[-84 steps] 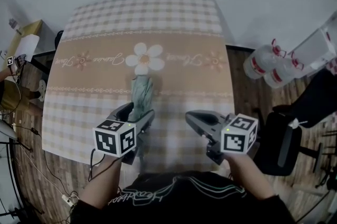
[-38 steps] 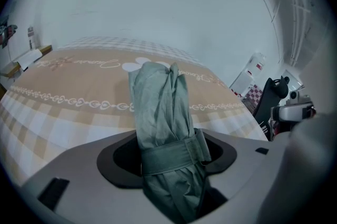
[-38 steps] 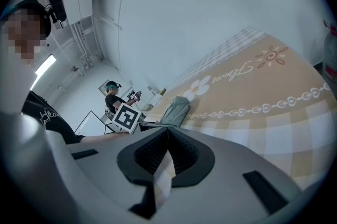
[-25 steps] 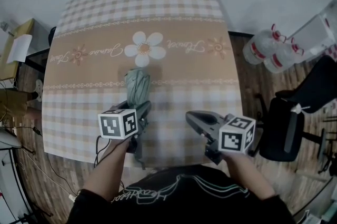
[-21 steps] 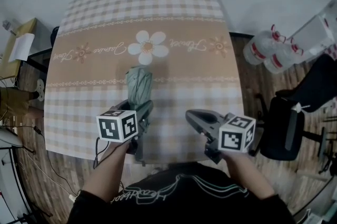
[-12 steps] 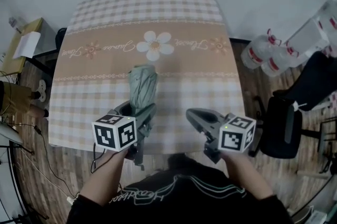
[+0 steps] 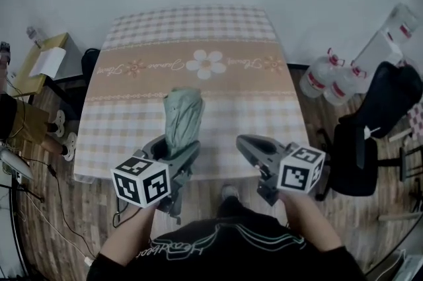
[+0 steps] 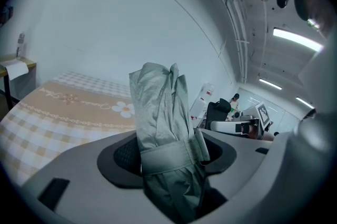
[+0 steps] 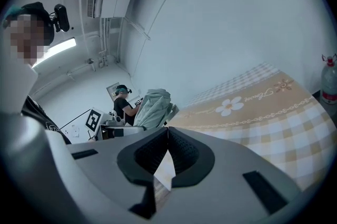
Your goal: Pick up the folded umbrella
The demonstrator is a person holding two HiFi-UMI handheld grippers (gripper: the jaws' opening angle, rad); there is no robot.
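Observation:
The folded umbrella [image 7: 182,121], pale grey-green with a strap round it, is held off the checked tablecloth table [image 7: 231,84] near its front edge. My left gripper [image 7: 177,149] is shut on the umbrella's lower part. In the left gripper view the umbrella [image 8: 163,123] stands upright between the dark pads of the left gripper [image 8: 168,152], which press its sides. My right gripper [image 7: 250,142] hovers to the right, apart from the umbrella. In the right gripper view the tips of the right gripper [image 9: 168,133] meet, and nothing is between them. The umbrella [image 9: 152,107] shows to its left.
Large water bottles [image 7: 330,78] stand on the wooden floor right of the table, beside a black chair [image 7: 370,141]. A small side table with papers [image 7: 39,65] is at the left. A person [image 9: 122,104] stands in the background.
Both grippers have risen, and the left one has lifted the umbrella off the tablecloth. The table now looks farther below and higher in the head view.

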